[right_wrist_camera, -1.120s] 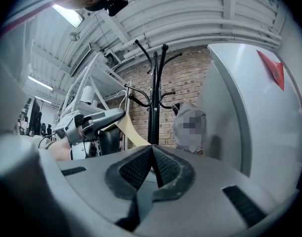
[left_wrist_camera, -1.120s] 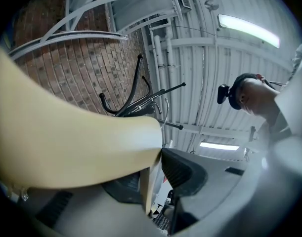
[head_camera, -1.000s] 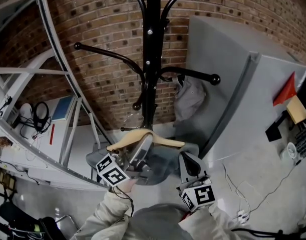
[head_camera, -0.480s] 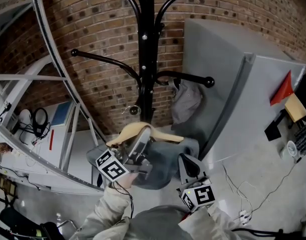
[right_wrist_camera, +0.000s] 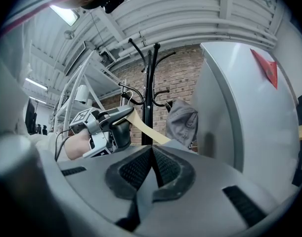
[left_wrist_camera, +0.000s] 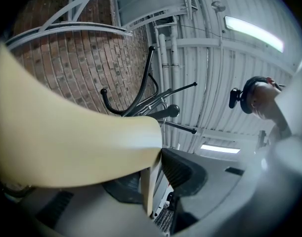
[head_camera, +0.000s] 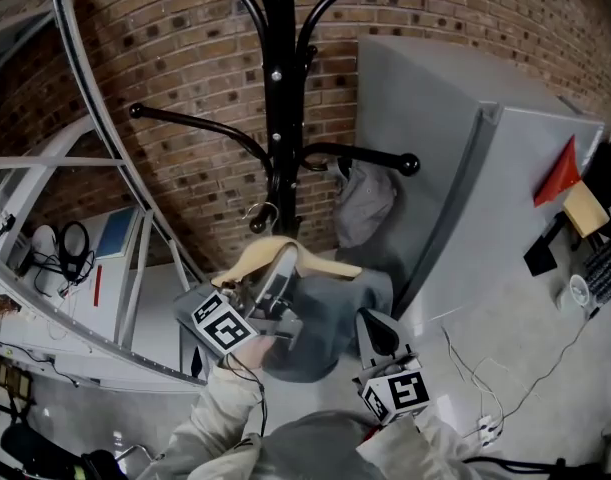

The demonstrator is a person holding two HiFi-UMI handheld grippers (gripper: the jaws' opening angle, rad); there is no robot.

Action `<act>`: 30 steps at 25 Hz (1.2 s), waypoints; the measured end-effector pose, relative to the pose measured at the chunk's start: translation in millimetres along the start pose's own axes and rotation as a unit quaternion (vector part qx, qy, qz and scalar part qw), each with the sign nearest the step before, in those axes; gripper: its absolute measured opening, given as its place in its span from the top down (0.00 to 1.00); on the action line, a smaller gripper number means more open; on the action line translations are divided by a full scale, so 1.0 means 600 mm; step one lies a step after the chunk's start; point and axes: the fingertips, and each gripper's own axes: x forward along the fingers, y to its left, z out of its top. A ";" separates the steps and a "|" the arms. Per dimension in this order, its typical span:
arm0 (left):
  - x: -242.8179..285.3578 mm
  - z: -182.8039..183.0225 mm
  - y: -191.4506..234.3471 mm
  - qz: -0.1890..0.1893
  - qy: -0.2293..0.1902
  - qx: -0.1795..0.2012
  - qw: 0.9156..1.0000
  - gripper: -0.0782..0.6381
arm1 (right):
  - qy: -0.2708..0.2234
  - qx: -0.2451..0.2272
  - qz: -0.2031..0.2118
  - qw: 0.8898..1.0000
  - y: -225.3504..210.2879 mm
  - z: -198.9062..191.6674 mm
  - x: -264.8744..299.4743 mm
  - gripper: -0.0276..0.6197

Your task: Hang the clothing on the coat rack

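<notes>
A wooden hanger is pinched between the jaws of the left gripper, which is tilted upward toward the coat rack. In the left gripper view, pale wood is seen pressed against the black pad. A grey garment is draped over the hanger and hangs down on its near side. The hanger's metal hook is held just beside the knob of a low peg on the rack's left; whether it rests on the peg cannot be told. The right gripper is held level, near and to the right of the garment, with its jaws pressed together and nothing seen between them. A grey cloth is hung from the rack's right peg. A brick wall is seen behind the rack, and a grey cabinet to its right.
</notes>
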 end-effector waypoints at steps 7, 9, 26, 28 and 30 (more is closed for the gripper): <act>0.007 -0.011 0.021 0.004 0.003 -0.011 1.000 0.74 | 0.001 0.000 -0.001 1.000 -0.005 -0.001 0.004 0.92; 0.009 -0.014 0.028 0.006 0.004 -0.016 1.000 0.73 | 0.001 0.000 0.000 1.000 -0.005 -0.002 0.007 0.92; 0.016 -0.023 0.071 0.012 0.007 -0.034 0.999 0.74 | 0.007 0.006 0.014 1.000 -0.003 -0.014 0.047 0.92; 0.017 -0.026 0.074 0.014 0.008 -0.035 0.999 0.73 | 0.008 0.008 0.015 1.000 -0.006 -0.016 0.049 0.92; 0.018 -0.028 0.077 0.016 0.010 -0.036 0.999 0.73 | 0.009 0.008 0.015 1.000 -0.008 -0.016 0.050 0.92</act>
